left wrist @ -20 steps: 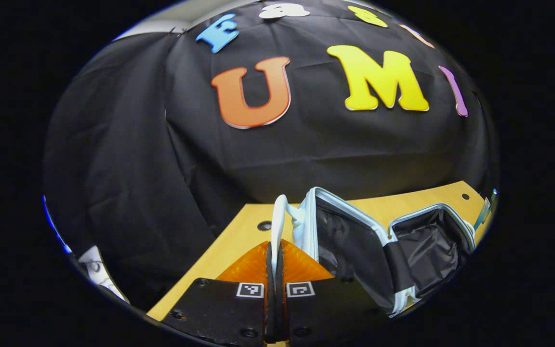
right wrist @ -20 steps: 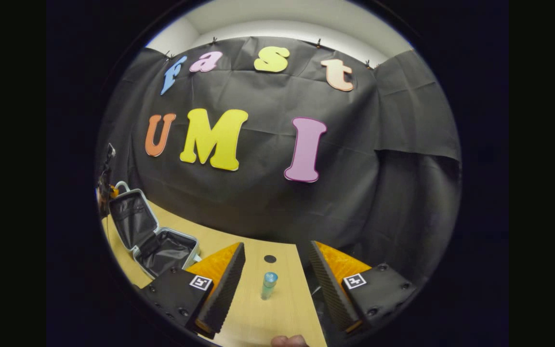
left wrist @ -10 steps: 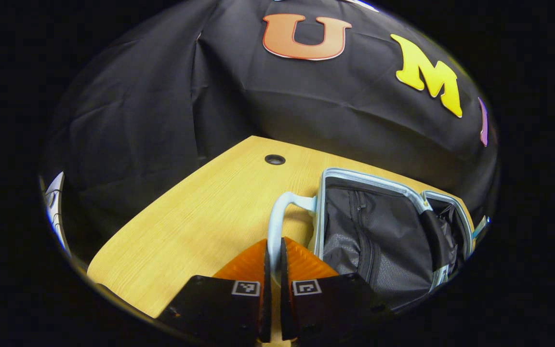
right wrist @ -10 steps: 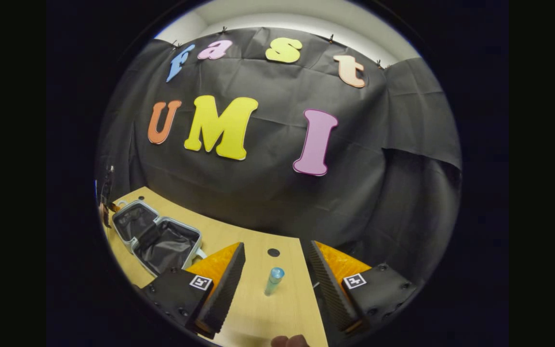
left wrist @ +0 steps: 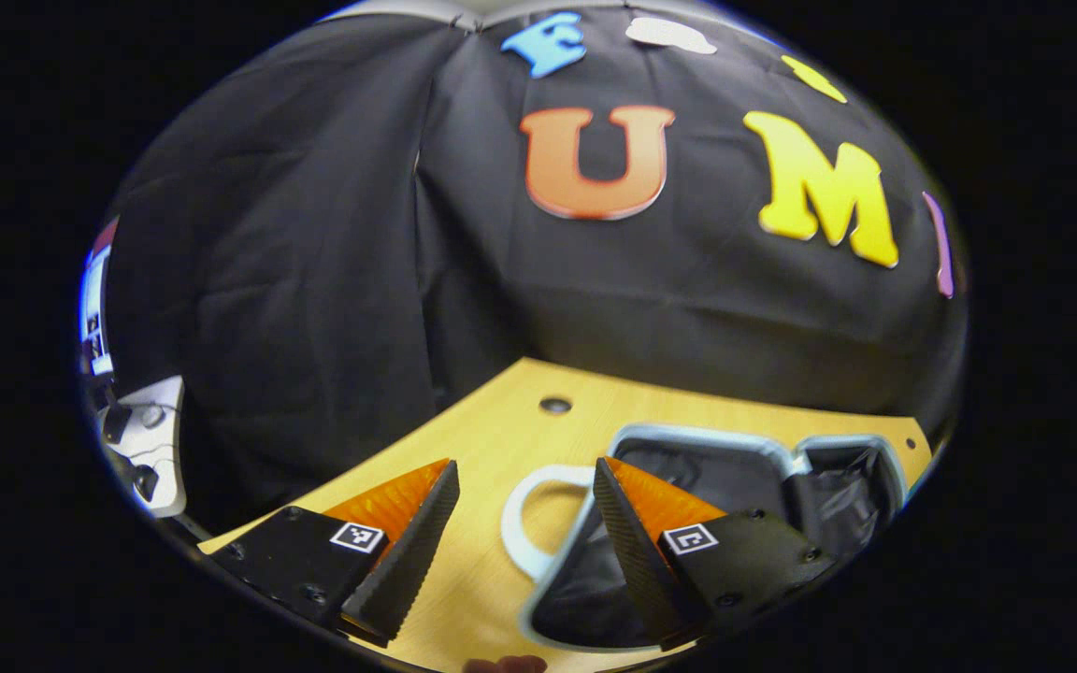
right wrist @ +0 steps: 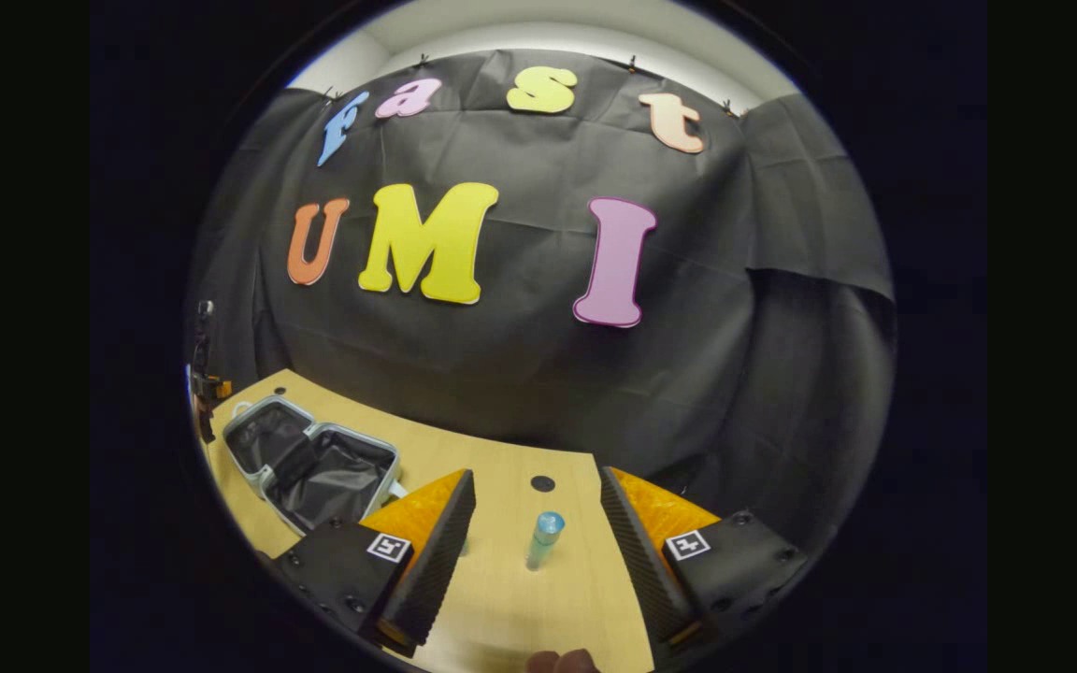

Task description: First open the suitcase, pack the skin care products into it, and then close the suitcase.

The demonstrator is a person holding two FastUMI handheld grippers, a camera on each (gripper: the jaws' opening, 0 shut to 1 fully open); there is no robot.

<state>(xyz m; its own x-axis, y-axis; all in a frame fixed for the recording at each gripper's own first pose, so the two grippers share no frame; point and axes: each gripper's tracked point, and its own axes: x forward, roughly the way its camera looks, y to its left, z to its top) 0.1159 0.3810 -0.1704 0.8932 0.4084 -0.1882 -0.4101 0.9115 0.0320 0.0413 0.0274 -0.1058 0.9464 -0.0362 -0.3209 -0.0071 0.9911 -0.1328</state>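
Left tongs point(left wrist: 522, 551) released handle point(left wrist: 522, 523), suitcase point(left wrist: 716, 458) flat

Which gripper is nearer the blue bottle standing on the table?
Right. The right gripper is open with the blue bottle between its fingers; the left gripper is open over the suitcase handle.

We see a light wooden table point(right wrist: 501, 598) with round holes point(right wrist: 543, 483) near its far edge. Black cloth point(right wrist: 520, 374) hangs behind it as the wall, clipped below a pale wall point(right wrist: 548, 37) at the top.
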